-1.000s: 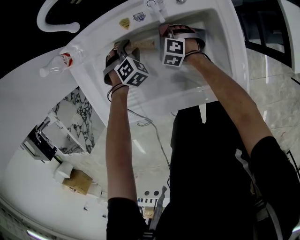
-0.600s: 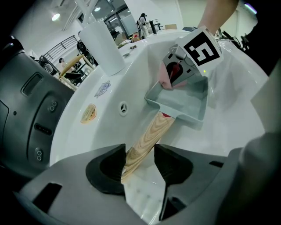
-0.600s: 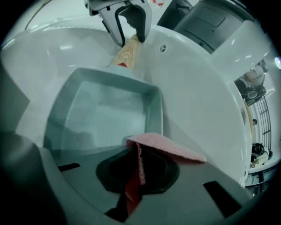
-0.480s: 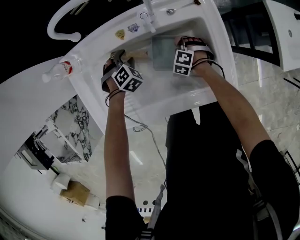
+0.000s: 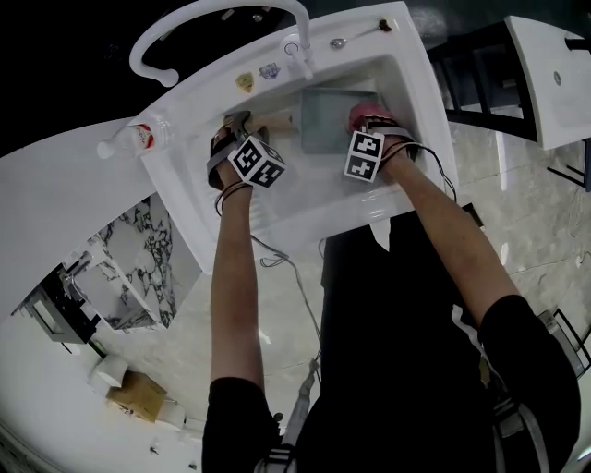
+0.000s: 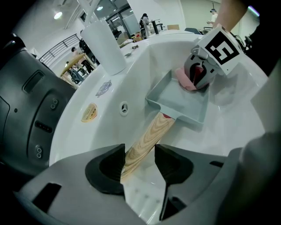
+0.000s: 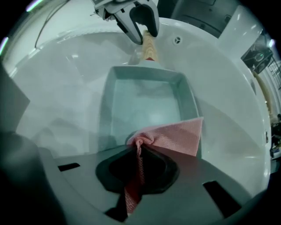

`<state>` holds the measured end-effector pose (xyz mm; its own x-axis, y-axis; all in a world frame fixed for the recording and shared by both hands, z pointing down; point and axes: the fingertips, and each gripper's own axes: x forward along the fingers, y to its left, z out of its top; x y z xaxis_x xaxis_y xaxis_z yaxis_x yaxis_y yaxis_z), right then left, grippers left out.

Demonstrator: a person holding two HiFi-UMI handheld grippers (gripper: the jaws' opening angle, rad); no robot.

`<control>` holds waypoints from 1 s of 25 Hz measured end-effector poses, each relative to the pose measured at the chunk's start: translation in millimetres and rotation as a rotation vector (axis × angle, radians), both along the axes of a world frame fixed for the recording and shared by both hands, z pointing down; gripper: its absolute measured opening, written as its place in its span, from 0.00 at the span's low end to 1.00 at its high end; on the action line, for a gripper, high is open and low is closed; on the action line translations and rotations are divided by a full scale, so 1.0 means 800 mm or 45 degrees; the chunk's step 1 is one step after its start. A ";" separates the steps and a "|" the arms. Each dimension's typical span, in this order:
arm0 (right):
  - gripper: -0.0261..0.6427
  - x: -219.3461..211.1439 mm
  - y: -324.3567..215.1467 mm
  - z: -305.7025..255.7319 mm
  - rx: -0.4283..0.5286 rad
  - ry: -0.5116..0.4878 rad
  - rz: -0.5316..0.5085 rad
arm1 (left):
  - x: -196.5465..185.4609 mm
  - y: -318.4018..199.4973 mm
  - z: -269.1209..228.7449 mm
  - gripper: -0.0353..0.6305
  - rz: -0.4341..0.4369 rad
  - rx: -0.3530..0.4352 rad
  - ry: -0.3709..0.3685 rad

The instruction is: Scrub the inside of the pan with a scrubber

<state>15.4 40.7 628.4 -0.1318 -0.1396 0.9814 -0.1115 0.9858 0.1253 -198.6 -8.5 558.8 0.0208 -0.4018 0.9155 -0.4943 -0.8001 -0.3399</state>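
A person leans over a white sink [image 5: 420, 88], a gripper in each hand, with a grey-blue rectangular pan [image 7: 145, 99] lying in the basin below a curved white faucet [image 5: 212, 11]. The left gripper [image 6: 139, 154] has its jaws closed narrowly on the pan's wooden handle [image 6: 147, 138], which runs from between the jaws up to the pan's near wall. The right gripper [image 7: 138, 148] is clamped tight on a pink mesh scrubber [image 7: 173, 135]; the cloth bunches where the jaws meet and fans out over the pan's rim at the corner farthest from the handle, touching the rim rather than the pan floor. In the left gripper view the pan's floor shows bare and pale.

In the head view the two grippers sit at opposite ends of the pan, the left at the handle end and the right at the far edge, each with its marker cube facing the camera. A clear plastic bottle with a red label [image 5: 137, 137] lies on the counter [image 5: 55, 194] just beside the sink's left edge. A spoon [image 5: 358, 36] rests on the sink ledge to the right of the faucet base, and two small stickers [image 5: 245, 81] sit on the ledge to its left.
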 end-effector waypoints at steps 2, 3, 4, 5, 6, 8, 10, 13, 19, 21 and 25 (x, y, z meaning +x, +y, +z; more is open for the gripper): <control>0.09 0.000 0.019 -0.003 -0.115 -0.037 0.021 | 0.001 0.000 0.000 0.36 -0.021 0.012 0.015; 0.09 0.001 0.024 -0.008 -0.151 -0.050 0.038 | 0.002 0.000 0.000 0.36 -0.032 0.028 0.022; 0.09 0.001 0.025 -0.015 -0.161 -0.063 0.054 | 0.001 -0.001 0.000 0.37 -0.040 0.048 0.027; 0.09 0.002 0.025 -0.025 -0.151 -0.079 0.065 | 0.000 -0.002 -0.001 0.37 -0.043 0.067 0.029; 0.09 0.002 0.024 -0.036 -0.135 -0.097 0.071 | 0.000 -0.002 -0.001 0.37 -0.039 0.080 0.027; 0.09 0.004 0.028 -0.061 -0.114 -0.145 0.075 | 0.001 0.000 -0.002 0.37 -0.024 0.084 0.020; 0.09 0.005 0.029 -0.087 -0.087 -0.206 0.073 | 0.002 0.004 -0.005 0.37 -0.047 0.079 0.029; 0.10 0.007 0.025 -0.133 0.021 -0.324 0.024 | 0.010 0.014 -0.020 0.36 -0.172 0.076 0.104; 0.10 0.038 0.038 -0.225 0.298 -0.466 -0.208 | 0.066 0.072 -0.074 0.34 -0.311 0.166 0.232; 0.10 0.052 0.046 -0.250 0.352 -0.506 -0.249 | 0.096 0.096 -0.099 0.30 -0.359 0.227 0.297; 0.10 0.084 0.063 -0.304 0.411 -0.643 -0.237 | 0.172 0.134 -0.156 0.21 -0.450 0.350 0.453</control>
